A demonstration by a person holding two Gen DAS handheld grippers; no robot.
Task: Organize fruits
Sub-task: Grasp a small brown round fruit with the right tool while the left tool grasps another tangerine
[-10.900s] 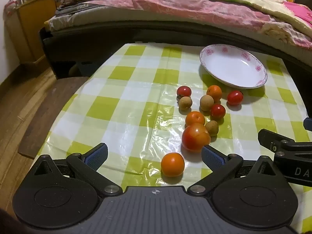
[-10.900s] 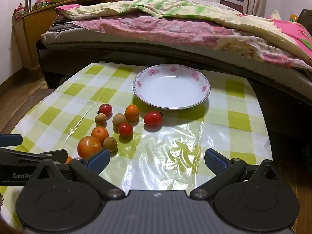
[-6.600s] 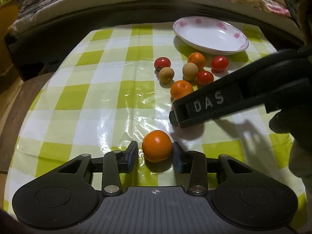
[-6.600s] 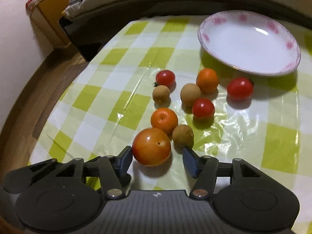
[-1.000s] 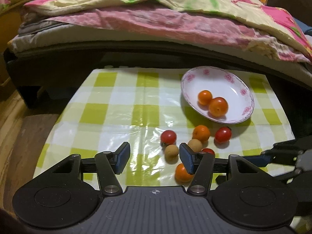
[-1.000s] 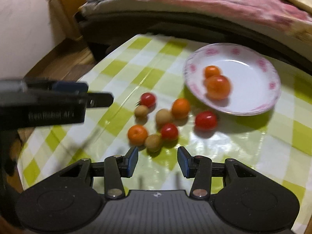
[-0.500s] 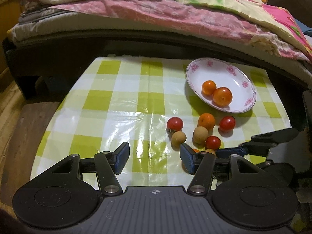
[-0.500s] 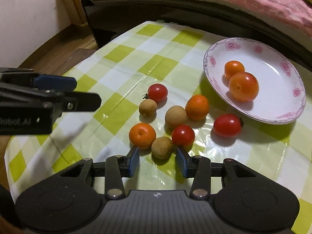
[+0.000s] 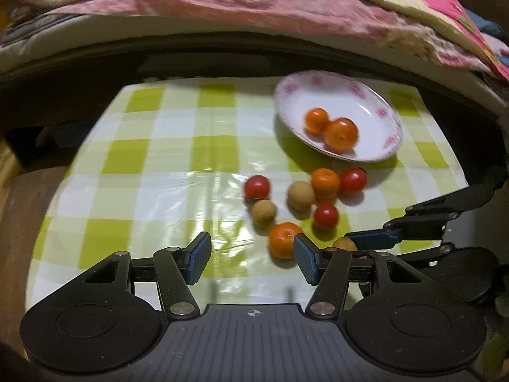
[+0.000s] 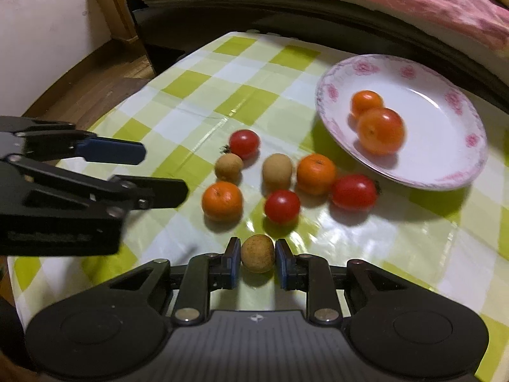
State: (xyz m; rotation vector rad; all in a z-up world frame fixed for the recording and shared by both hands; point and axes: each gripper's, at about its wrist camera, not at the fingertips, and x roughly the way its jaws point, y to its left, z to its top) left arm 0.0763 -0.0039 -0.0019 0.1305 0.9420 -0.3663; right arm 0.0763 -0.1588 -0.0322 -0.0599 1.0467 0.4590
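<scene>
Right gripper [image 10: 257, 262] is sitting low on the checked tablecloth [image 10: 197, 102], its 2 pads bracketing a small brown fruit [image 10: 257, 253]; contact looks made on both sides, though blur is hiding the grip. Left gripper [image 9: 251, 259] is hovering with jaws spread wide, nothing between them. Plate [image 10: 445, 146] is holding 2 orange fruits [image 10: 380, 130]. 7 more fruits are lying loose beside the plate.
</scene>
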